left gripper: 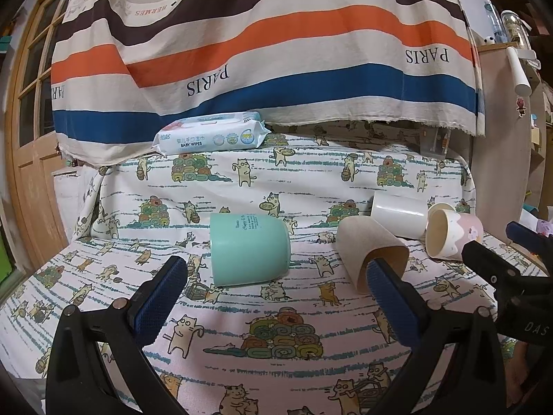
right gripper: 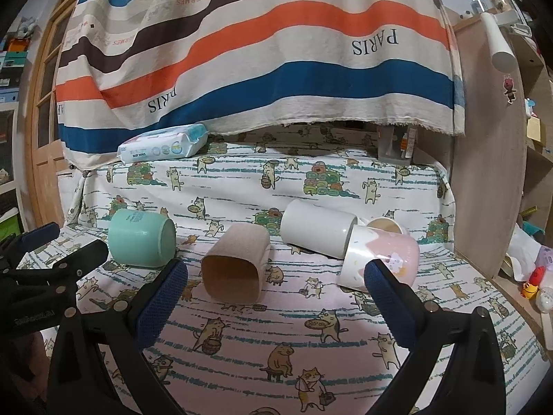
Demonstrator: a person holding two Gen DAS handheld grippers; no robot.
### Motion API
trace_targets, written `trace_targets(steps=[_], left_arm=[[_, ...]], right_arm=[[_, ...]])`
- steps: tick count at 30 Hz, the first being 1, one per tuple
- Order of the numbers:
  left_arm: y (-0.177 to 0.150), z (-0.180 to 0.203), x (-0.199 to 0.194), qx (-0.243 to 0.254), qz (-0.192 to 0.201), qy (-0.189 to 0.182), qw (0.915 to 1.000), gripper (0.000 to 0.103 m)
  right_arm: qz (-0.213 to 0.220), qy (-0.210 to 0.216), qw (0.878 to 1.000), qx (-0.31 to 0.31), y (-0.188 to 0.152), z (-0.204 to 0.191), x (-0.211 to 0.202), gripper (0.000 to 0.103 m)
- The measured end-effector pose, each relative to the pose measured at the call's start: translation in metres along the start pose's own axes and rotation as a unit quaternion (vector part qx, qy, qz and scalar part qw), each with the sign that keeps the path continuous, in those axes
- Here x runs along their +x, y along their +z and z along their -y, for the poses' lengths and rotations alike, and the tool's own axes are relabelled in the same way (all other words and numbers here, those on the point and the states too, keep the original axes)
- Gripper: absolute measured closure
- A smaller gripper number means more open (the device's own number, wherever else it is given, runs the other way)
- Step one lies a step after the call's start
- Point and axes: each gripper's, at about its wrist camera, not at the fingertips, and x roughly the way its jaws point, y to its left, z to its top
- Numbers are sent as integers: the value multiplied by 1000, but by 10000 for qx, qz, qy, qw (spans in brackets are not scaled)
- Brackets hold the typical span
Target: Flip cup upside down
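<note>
left gripper gaping, empty | right gripper gaping, empty | risk: teal cup lying sideways could roll off if nudged

striped cloth, wooden door; shelves

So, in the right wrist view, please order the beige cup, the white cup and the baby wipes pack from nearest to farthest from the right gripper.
1. Beige cup, lying just ahead.
2. White cup, behind, right of centre.
3. Baby wipes pack, far back left.
</note>
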Motion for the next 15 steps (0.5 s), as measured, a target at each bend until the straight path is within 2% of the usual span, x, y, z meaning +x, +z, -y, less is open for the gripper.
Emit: trace_targets(steps=[7,15], left_arm=[[0,0,0,0,2,-4,10000,0],[0,-3,0,-53,1,83,10000,0]], right_arm=[[-35,-479,9988,137,-2,4,-1,0],[-192,-88,9998,33,-2,3,4,0]])
